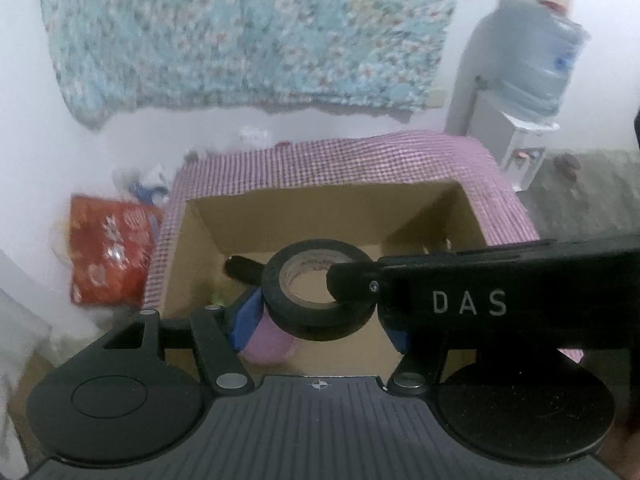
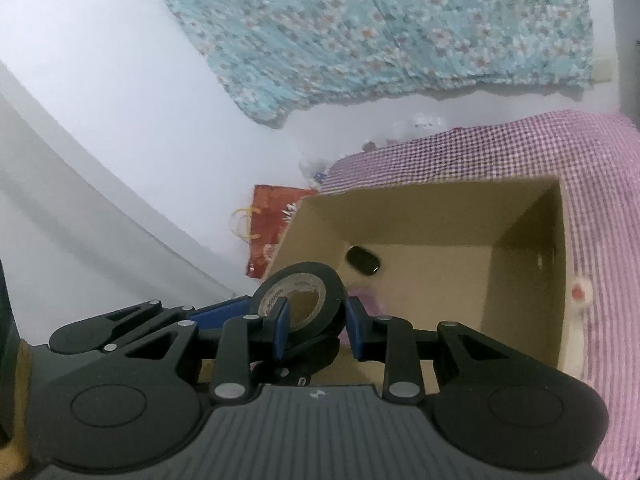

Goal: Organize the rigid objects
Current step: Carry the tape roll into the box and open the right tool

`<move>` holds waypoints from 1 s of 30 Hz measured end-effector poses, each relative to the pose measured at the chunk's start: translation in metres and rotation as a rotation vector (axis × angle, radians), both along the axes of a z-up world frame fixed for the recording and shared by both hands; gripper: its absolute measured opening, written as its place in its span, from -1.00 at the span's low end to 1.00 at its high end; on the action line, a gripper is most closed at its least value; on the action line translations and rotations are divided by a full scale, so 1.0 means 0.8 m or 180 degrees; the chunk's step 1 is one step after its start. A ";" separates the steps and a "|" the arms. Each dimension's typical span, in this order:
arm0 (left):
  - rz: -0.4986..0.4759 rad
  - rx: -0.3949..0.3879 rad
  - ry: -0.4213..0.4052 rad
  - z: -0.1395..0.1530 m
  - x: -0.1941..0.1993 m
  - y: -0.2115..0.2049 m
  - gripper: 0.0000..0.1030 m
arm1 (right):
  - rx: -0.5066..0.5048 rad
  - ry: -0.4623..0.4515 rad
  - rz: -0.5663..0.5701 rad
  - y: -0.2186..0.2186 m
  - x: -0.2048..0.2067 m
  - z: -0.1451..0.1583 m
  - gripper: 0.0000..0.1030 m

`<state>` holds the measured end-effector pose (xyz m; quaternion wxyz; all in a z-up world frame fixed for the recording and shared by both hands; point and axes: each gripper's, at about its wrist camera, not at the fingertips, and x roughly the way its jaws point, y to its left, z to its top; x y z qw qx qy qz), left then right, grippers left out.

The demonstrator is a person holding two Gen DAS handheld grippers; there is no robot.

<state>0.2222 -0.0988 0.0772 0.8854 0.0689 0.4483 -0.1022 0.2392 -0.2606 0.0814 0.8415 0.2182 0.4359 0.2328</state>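
Right gripper [image 2: 314, 322] clamps tape roll [image 2: 298, 300] wall over box [image 2: 420, 220]; left gripper [image 1: 320, 320] pinches roll's outside. Uneven release risks roll dropping past 9 o'clock rim.

Box mouth: the cardboard box [image 2: 440, 216] is open on top, with nothing across it.
Box floor: 1 small black object [image 2: 363, 261] lies near the far left corner; the rest is bare.
Above the near edge: 2 grippers and a black tape roll [image 2: 298, 300] crowd this side.
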 end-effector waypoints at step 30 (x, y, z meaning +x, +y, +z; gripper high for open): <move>0.0666 0.0055 0.1027 -0.118 0.154 0.015 0.27 | -0.0413 0.0920 0.0405 0.043 0.206 -0.149 -0.37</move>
